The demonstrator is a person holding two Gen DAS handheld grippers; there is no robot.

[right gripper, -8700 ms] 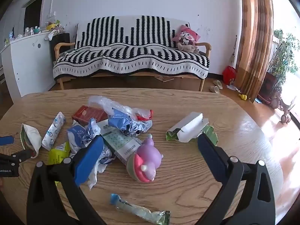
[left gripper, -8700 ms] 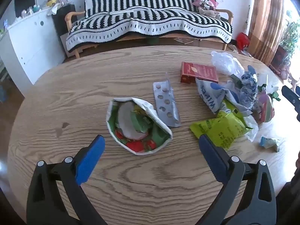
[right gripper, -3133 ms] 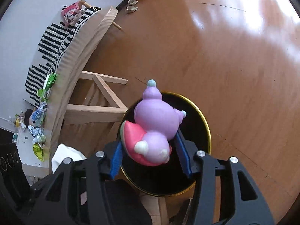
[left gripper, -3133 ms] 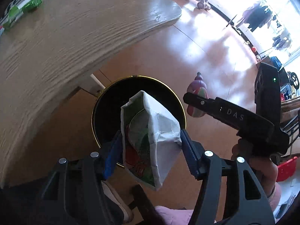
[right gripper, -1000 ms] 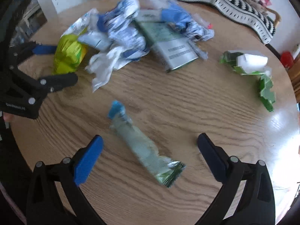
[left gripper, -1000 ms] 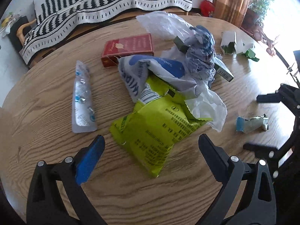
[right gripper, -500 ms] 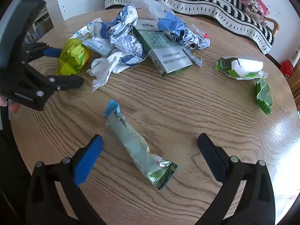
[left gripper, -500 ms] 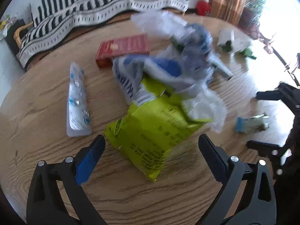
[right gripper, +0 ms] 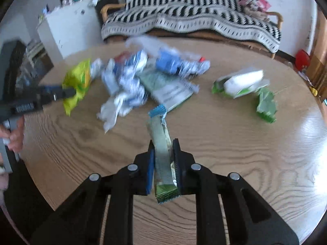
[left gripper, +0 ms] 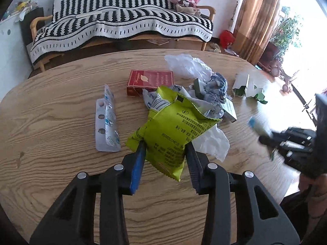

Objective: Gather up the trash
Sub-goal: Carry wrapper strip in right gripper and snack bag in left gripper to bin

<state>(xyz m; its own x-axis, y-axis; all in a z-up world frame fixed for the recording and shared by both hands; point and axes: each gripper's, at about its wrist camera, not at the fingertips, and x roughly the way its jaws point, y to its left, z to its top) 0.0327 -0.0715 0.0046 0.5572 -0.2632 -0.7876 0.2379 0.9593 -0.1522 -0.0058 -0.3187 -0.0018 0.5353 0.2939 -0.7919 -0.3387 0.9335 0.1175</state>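
A yellow-green snack bag (left gripper: 175, 126) hangs just above the oval wooden table (left gripper: 51, 106), lifted at its near end. My left gripper (left gripper: 165, 145) is closing, its blue pads pressing the bag's sides. In the right wrist view a long green wrapper with a blue end (right gripper: 158, 122) sticks out forward from my right gripper (right gripper: 163, 143), whose jaws are closing and pinch it. That view also shows the left gripper (right gripper: 67, 91) holding the bag (right gripper: 78, 79) at the far left. The right gripper (left gripper: 263, 140) appears blurred at the right of the left wrist view.
On the table lie a red box (left gripper: 150, 79), a blister pack (left gripper: 106, 122), crumpled blue-white wrappers (left gripper: 216, 89), a clear plastic bag (left gripper: 188, 65), a torn white-green carton (left gripper: 245, 85) and a flat green-white box (right gripper: 169, 89). A striped sofa (left gripper: 122, 20) stands behind.
Both grippers went from wide open to closed: the left took the yellow-green bag, the right took the green wrapper. Each item has come up off the table.
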